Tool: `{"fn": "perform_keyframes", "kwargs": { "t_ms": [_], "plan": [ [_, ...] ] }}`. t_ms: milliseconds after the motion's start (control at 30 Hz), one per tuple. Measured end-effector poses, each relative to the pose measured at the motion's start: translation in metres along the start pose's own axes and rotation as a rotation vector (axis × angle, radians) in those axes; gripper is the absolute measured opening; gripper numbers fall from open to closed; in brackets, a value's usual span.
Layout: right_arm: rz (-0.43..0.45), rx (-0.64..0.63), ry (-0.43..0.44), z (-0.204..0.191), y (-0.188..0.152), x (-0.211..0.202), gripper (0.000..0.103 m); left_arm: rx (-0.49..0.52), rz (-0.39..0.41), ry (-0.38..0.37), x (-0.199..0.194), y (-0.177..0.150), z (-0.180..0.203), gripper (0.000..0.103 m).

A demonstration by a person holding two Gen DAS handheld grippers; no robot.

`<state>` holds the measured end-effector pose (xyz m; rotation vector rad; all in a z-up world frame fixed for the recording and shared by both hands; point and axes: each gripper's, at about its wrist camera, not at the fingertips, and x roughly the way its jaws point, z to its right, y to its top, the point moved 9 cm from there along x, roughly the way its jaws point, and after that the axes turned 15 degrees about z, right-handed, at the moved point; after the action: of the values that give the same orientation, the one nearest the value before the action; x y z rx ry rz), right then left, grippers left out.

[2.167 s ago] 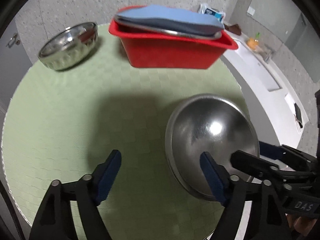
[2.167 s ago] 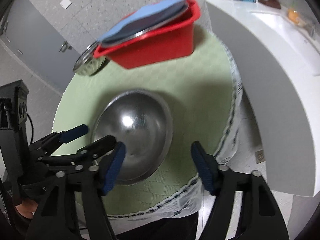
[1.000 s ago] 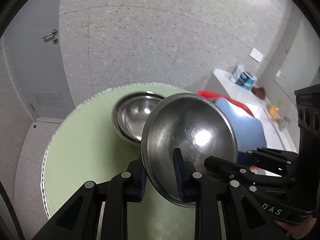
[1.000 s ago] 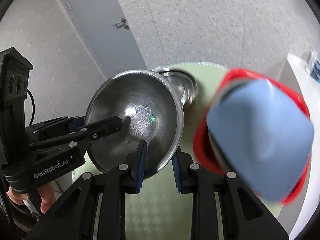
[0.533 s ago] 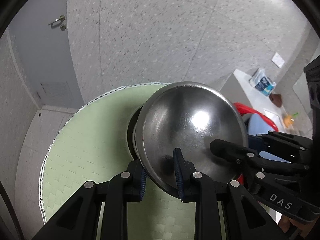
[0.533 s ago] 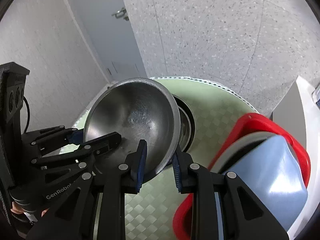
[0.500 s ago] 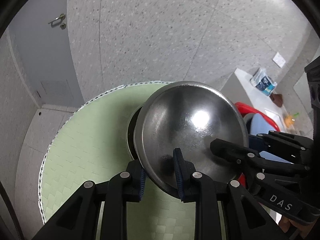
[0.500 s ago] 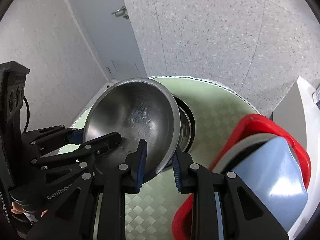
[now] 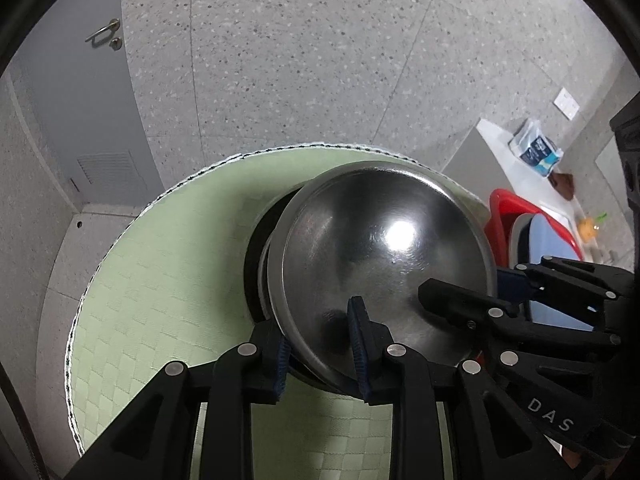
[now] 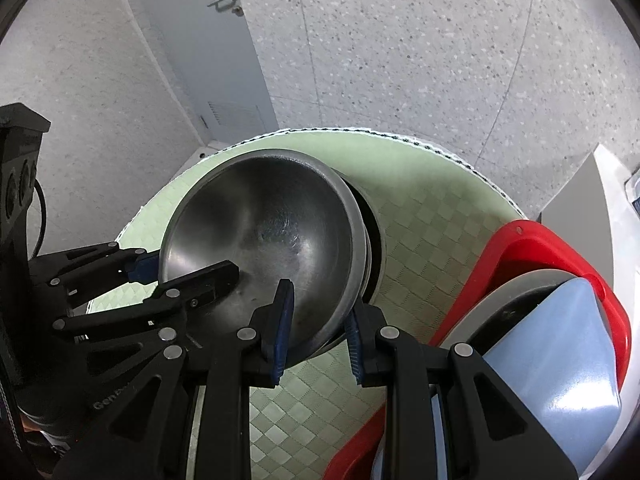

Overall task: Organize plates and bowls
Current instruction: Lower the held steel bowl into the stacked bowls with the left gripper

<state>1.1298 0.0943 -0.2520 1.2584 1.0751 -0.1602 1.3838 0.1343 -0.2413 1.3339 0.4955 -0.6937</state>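
Observation:
A large steel bowl [image 9: 380,256] [image 10: 260,232] is held by both grippers over a second steel bowl [image 9: 266,256] [image 10: 370,248] on the round green table [image 9: 160,280]. My left gripper [image 9: 320,348] is shut on the large bowl's near rim. My right gripper [image 10: 316,320] is shut on its opposite rim. The large bowl is tilted and sits partly inside the lower bowl, which it mostly hides.
A red tub [image 10: 560,264] [image 9: 504,212] with a blue plate [image 10: 568,360] in it stands at the table's right. A white counter [image 9: 516,164] lies beyond. A grey door [image 10: 208,40] is behind the table.
Both grippers have lowered the large bowl further onto the second bowl, which now shows only as a thin rim beneath it.

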Motion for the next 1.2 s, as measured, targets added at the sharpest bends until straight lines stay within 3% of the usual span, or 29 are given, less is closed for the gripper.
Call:
{"fn": "perform_keyframes", "kwargs": {
  "t_ms": [467, 533, 667, 867, 933, 1000, 1167, 1200],
  "plan": [
    [-0.010, 0.087, -0.002, 0.012, -0.002, 0.000, 0.030, 0.026, -0.004, -0.004, 0.021, -0.006, 0.005, 0.029],
    [-0.010, 0.101, 0.003, 0.013, -0.002, -0.001, 0.032, 0.026, -0.002, 0.002, 0.021, -0.007, 0.004, 0.033],
    [0.000, 0.136, 0.003, 0.019, 0.000, -0.006, 0.045, 0.030, 0.001, 0.004, 0.020, -0.008, 0.003, 0.034],
    [0.018, 0.144, -0.009, 0.022, 0.007, -0.012, 0.048, 0.032, -0.002, -0.001, 0.018, -0.008, 0.003, 0.034],
    [0.034, 0.139, -0.040, 0.025, 0.010, -0.014, 0.049, 0.032, 0.004, -0.012, 0.014, -0.008, 0.004, 0.037],
    [0.029, 0.133, -0.058, 0.028, 0.011, -0.012, 0.053, 0.036, 0.016, -0.024, 0.009, -0.006, 0.006, 0.048],
    [-0.020, 0.101, -0.084, 0.029, 0.009, 0.007, 0.053, 0.027, 0.026, -0.042, -0.003, -0.007, 0.002, 0.052],
    [-0.027, 0.103, -0.084, 0.031, 0.007, 0.009, 0.053, 0.020, 0.029, -0.043, -0.006, -0.007, 0.000, 0.057]
  ]
}}
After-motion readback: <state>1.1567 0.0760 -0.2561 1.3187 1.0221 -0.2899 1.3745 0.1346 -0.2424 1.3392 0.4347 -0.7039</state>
